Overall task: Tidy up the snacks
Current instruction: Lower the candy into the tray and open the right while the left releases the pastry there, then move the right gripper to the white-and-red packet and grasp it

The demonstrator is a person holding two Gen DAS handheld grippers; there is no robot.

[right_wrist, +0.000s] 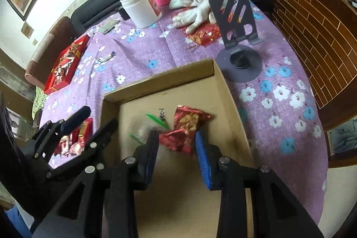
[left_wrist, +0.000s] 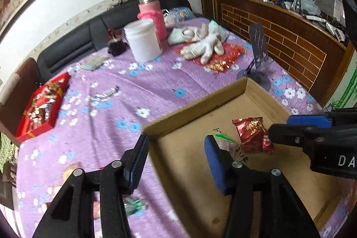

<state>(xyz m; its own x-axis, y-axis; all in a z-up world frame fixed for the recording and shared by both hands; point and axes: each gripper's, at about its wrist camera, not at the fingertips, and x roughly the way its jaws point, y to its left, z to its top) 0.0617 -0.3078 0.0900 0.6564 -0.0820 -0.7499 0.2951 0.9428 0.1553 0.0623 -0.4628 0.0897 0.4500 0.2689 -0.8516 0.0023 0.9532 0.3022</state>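
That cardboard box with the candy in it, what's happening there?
Someone is sorting snacks with two hand-held grippers. The cardboard box already holds a red snack packet and a clear packet with green ends. The left gripper and right gripper both hang open above it, holding nothing. More loose snacks wait on the purple tablecloth.

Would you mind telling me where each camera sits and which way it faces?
Left wrist: on the left gripper, angled down over the cardboard box's left wall; the right gripper enters from the right.
Right wrist: on the right gripper, looking into the box; the left gripper shows at left.
Shared: box, red snack packet, purple tablecloth.
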